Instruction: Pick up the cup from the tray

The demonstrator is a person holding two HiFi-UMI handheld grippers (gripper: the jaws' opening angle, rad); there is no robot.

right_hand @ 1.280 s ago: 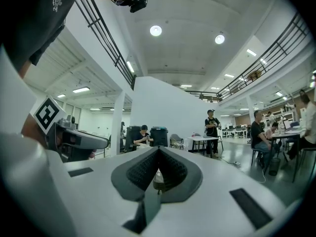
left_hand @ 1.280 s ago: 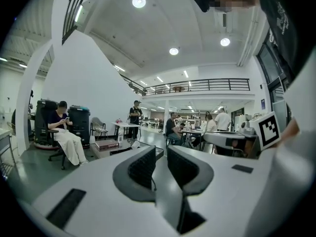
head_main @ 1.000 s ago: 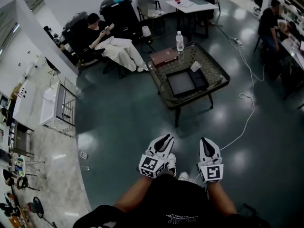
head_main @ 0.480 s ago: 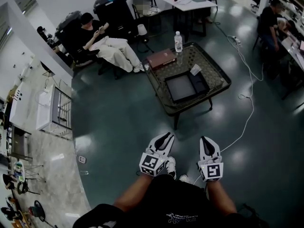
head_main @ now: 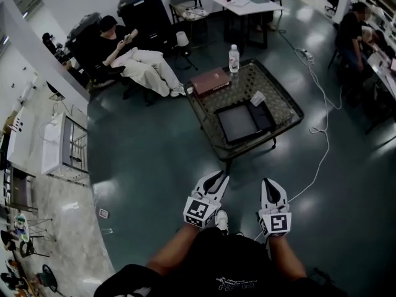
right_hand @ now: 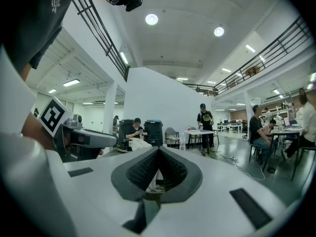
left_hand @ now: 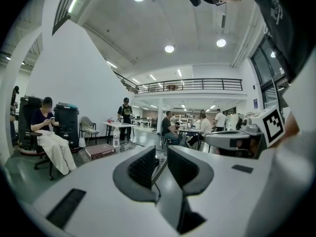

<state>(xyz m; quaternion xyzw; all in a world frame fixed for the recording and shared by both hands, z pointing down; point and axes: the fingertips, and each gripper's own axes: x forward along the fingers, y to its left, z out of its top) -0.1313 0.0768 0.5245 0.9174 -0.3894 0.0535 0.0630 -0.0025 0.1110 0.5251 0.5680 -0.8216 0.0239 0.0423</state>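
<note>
Cup (head_main: 257, 98) at tray (head_main: 238, 124) corner — open floor (head_main: 161, 159) before table (head_main: 281, 101)

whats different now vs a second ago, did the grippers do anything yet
The view crept toward the table, which now sits a bit lower and larger in the head view, while the seated person slid left. Nothing was taken hold of or let go. The left gripper and right gripper stayed shut and empty, held low ahead of the body; the tray, cup and bottle did not move.

Glossy teal floor (head_main: 154, 166), white walls (left_hand: 84, 83) (balcony (left_hand: 197, 85)) — spotlights (left_hand: 169, 49)
</note>
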